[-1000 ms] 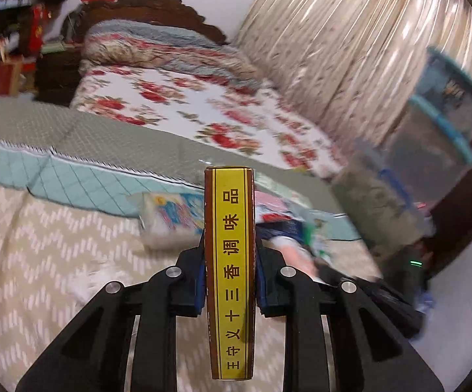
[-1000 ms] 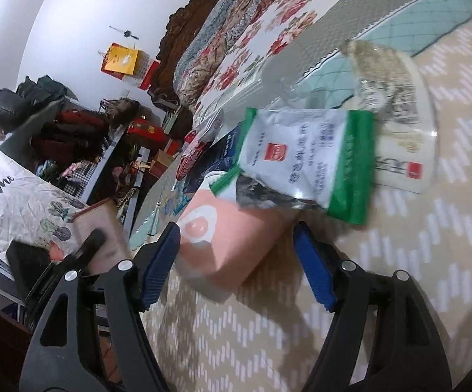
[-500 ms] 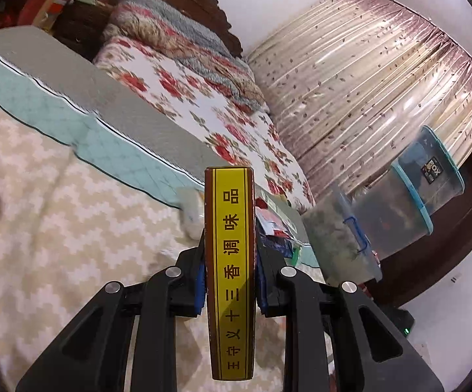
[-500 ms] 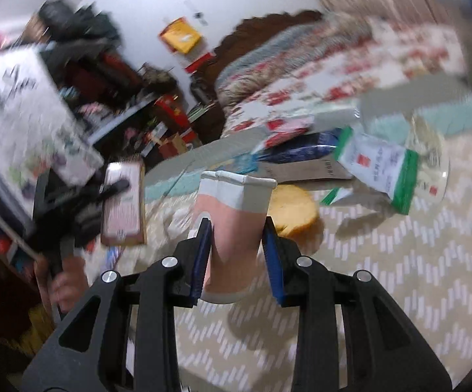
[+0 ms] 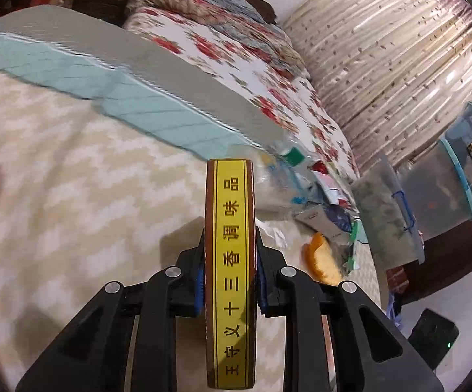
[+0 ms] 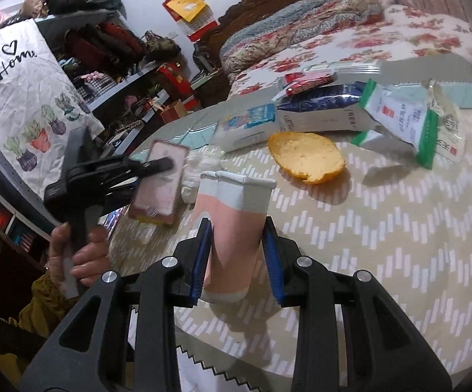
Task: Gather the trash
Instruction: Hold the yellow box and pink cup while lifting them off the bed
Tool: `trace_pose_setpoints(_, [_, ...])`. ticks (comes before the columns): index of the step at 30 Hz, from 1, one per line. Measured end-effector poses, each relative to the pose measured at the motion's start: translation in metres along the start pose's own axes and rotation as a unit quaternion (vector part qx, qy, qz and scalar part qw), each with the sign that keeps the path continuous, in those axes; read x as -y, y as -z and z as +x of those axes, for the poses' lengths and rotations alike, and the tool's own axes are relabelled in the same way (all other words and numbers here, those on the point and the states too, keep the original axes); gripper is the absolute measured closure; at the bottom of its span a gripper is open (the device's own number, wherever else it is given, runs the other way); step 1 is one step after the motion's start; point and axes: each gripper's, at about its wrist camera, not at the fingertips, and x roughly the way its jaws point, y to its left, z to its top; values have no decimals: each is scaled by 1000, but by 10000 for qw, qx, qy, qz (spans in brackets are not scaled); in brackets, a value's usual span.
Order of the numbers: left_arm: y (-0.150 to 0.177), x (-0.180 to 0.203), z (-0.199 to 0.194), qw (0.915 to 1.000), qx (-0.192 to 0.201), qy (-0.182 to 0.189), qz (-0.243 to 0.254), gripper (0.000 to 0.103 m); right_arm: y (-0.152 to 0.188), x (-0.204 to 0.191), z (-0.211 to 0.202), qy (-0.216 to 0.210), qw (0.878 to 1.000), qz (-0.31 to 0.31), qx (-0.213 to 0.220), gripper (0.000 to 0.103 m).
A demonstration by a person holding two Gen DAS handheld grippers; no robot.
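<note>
Right gripper [image 6: 236, 258]: blue pads clamped on a pink-and-grey carton [image 6: 232, 225], held upright above the zigzag-patterned cloth [image 6: 399, 245]. Left gripper [image 6: 157, 165], at frame left, gripped by a hand [image 6: 79, 254]: jaws closed on a flat pink box [image 6: 159, 183]. On the cloth beyond: orange peel [image 6: 306, 156], crumpled white tissue [image 6: 200, 170], blue-and-white carton [image 6: 324, 111], green-edged white packet [image 6: 402, 117], red wrapper [image 6: 307, 80]. Behind: floral bed [image 6: 366, 39], cluttered shelves [image 6: 115, 65].
</note>
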Motion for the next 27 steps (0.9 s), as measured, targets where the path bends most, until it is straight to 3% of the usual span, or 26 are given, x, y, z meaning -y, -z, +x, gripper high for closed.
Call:
trace_pose_setpoints(3, [-2, 27, 10, 9994, -107, 289, 132, 82, 0, 5, -13, 109, 9998, 68, 127, 69])
trace_pose_setpoints(9, [13, 55, -14, 9978, 210, 356, 525, 81, 2, 10, -29, 393, 9984, 22, 396, 69])
trace_pose_setpoints(18, [60, 99, -11, 9890, -148, 846, 1205, 81, 5, 6, -43, 863, 9935, -240, 708, 69])
trace_pose_setpoints(22, [72, 107, -2, 9874, -193, 884, 1300, 81, 12, 2, -51, 1218, 9875, -511, 859, 69])
trace_pose_setpoints(27, [82, 106, 7, 9874, -250, 756, 1369, 81, 21, 4, -47, 1332, 9867, -518, 773, 69])
